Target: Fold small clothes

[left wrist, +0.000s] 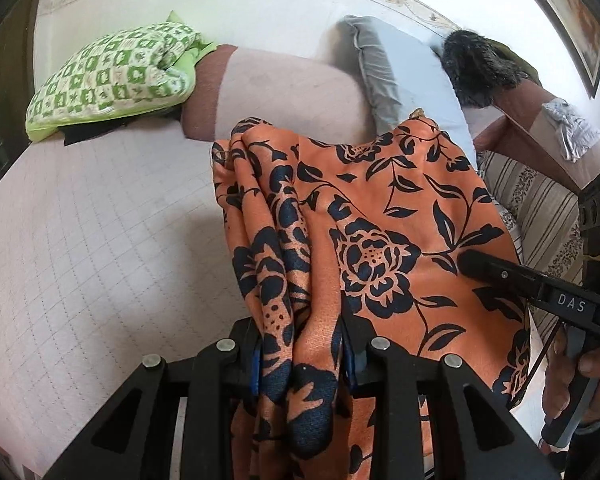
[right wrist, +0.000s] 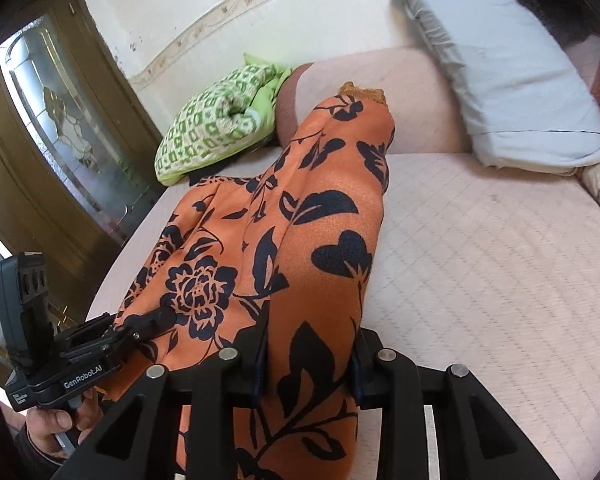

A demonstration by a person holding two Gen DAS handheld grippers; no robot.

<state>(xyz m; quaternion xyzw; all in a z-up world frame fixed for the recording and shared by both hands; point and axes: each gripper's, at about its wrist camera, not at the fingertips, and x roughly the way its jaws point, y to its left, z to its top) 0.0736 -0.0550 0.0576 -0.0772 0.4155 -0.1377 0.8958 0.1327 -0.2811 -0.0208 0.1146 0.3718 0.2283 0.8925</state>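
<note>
An orange garment with a dark blue flower print (left wrist: pixel 380 216) is held up above the pale quilted bed (left wrist: pixel 100 240). My left gripper (left wrist: pixel 302 354) is shut on a bunched edge of it, cloth filling the gap between its fingers. My right gripper (right wrist: pixel 310 354) is shut on another edge of the same garment (right wrist: pixel 300 216), which drapes over it and away toward the bed's head. Each gripper shows in the other's view: the right one (left wrist: pixel 500 272) at the right, the left one (right wrist: pixel 140 326) at the lower left. The fingertips are hidden by cloth.
A green-and-white patterned pillow (left wrist: pixel 112 76) lies at the bed's far left, a grey-blue pillow (right wrist: pixel 508 76) leans at the head, and a striped cushion (left wrist: pixel 540 208) sits to the right. A dark furry item (left wrist: pixel 476 68) lies behind. A wooden glass-paned door (right wrist: pixel 60 128) stands left of the bed.
</note>
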